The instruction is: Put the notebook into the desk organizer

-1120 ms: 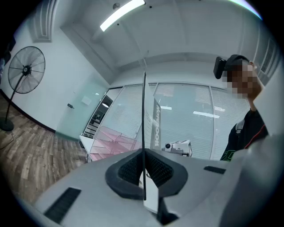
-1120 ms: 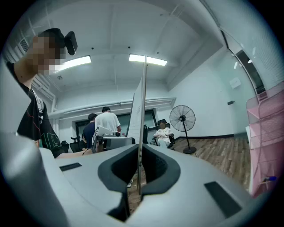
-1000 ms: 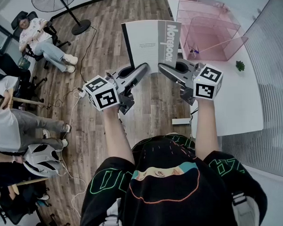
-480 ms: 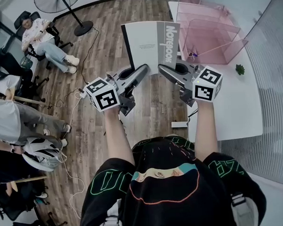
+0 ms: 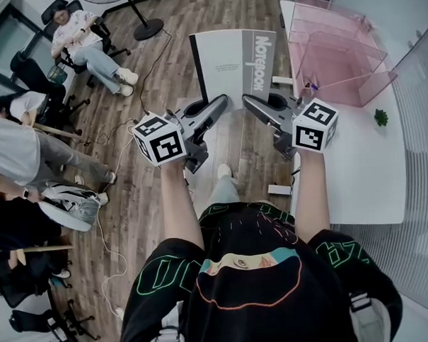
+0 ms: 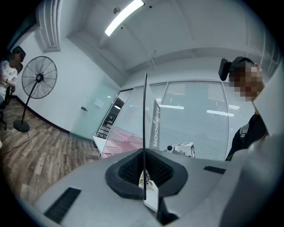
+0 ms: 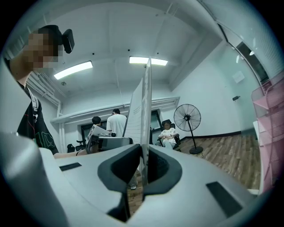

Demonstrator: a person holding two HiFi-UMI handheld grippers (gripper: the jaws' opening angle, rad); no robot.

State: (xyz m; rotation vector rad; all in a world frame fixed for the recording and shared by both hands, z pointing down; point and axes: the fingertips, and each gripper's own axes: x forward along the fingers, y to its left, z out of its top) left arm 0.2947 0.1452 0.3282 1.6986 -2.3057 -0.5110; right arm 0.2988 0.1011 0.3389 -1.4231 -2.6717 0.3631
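A grey-and-white notebook (image 5: 232, 63) is held upright in the air over the wooden floor, its "Notebook" spine on the right. My left gripper (image 5: 221, 101) is shut on its lower left edge and my right gripper (image 5: 248, 100) is shut on its lower right edge. In the left gripper view the notebook (image 6: 145, 119) shows edge-on, pinched between the jaws of the left gripper (image 6: 144, 177). The right gripper view shows the notebook (image 7: 144, 111) clamped in the right gripper (image 7: 144, 170). The pink clear desk organizer (image 5: 336, 58) stands on the white table, right of the notebook.
The white table (image 5: 362, 167) runs along the right, with a small green plant (image 5: 381, 116) on it. Seated people (image 5: 88, 45) and chairs fill the left side. A fan stand (image 5: 148, 28) and cables (image 5: 121, 146) are on the floor.
Both grippers still hold the notebook the same way. The whole view has shifted: the table and organizer now sit further right and a shoe shows below the grippers.
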